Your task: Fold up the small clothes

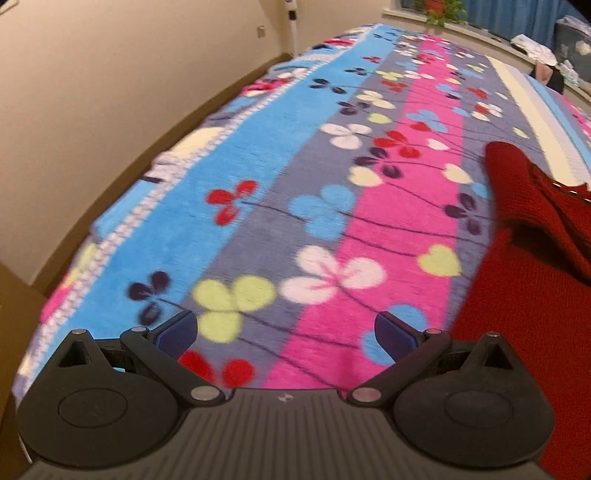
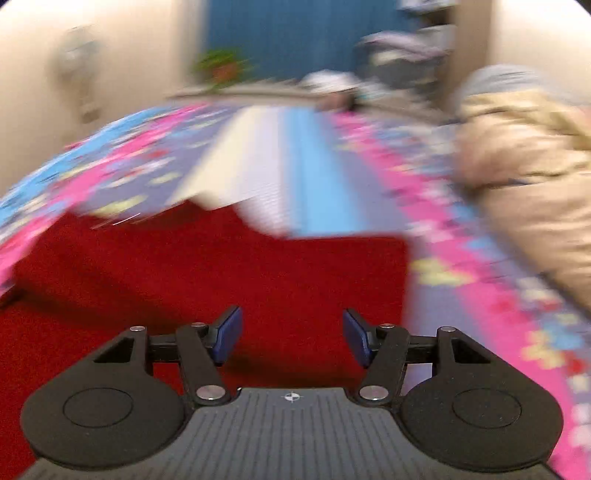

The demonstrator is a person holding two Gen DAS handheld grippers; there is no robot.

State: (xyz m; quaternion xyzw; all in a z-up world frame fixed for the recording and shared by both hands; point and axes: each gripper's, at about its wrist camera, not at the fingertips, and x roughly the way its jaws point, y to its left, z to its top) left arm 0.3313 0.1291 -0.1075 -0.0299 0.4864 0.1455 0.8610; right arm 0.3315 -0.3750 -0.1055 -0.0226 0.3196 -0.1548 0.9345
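Note:
A dark red knitted garment (image 1: 532, 280) lies on a flowered blanket (image 1: 295, 192) on a bed, at the right edge of the left wrist view, with a sleeve reaching toward the far side. My left gripper (image 1: 286, 338) is open and empty over the blanket, left of the garment. In the blurred right wrist view the same red garment (image 2: 207, 273) fills the lower middle. My right gripper (image 2: 291, 338) is open and empty just above it.
A beige wall (image 1: 110, 92) and brown skirting run along the bed's left side. A windowsill with a potted plant (image 1: 441, 9) and piled clothes lies beyond the bed. A beige padded coat (image 2: 532, 177) lies on the blanket at the right.

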